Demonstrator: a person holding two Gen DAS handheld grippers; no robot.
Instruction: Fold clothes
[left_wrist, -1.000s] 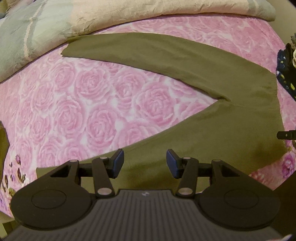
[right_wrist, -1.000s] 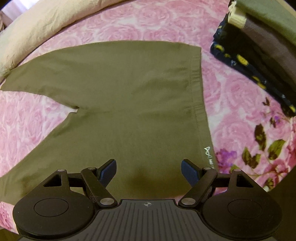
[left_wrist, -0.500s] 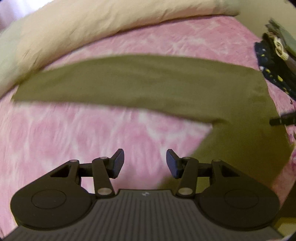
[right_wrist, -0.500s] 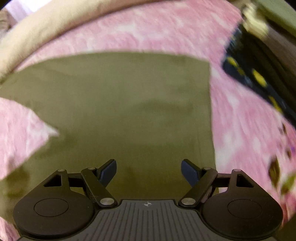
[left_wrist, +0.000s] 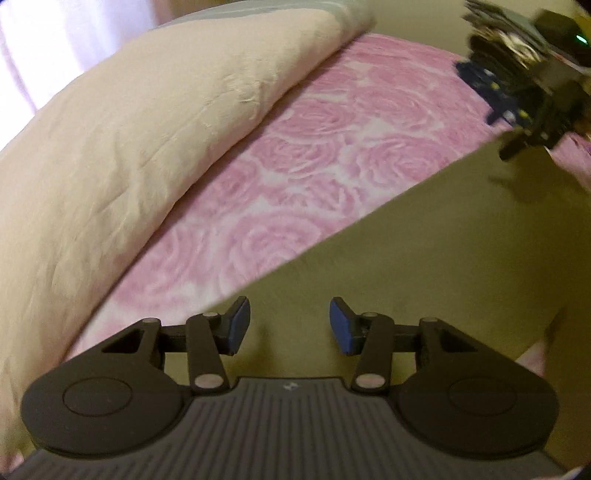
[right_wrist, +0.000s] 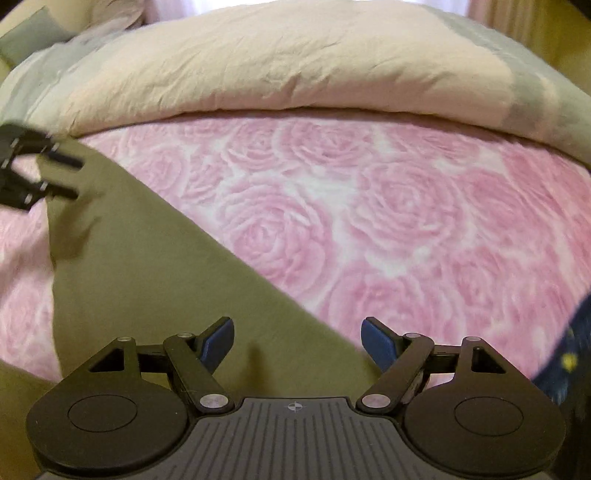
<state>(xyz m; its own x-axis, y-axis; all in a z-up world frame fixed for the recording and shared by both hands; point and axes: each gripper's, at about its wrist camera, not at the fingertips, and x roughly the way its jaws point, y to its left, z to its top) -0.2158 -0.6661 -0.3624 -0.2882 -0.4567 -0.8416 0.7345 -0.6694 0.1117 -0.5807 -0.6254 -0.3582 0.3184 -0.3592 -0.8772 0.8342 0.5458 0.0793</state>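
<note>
- Two grippers hang over one olive-green garment (left_wrist: 424, 266) spread flat on a bed sheet printed with pink roses (left_wrist: 332, 147).
- Left gripper (left_wrist: 290, 325): jaws apart, nothing between the blue pads; the garment lies directly under and ahead of them, its straight edge running diagonally from just beside the left pad up toward the right.
- Right gripper (right_wrist: 297, 341): jaws spread wide and empty; the olive cloth sits beneath the left finger and the gap, while the right finger is over bare rose sheet.
- In the right wrist view the left gripper shows blurred at the far left, above the garment's far corner.
- A cream and grey duvet (right_wrist: 288, 62) lies bunched along the far side of the bed, apart from the garment.
- Dark folded clothes with yellow dots (left_wrist: 495, 92) are stacked at the upper right, blurred.
</note>
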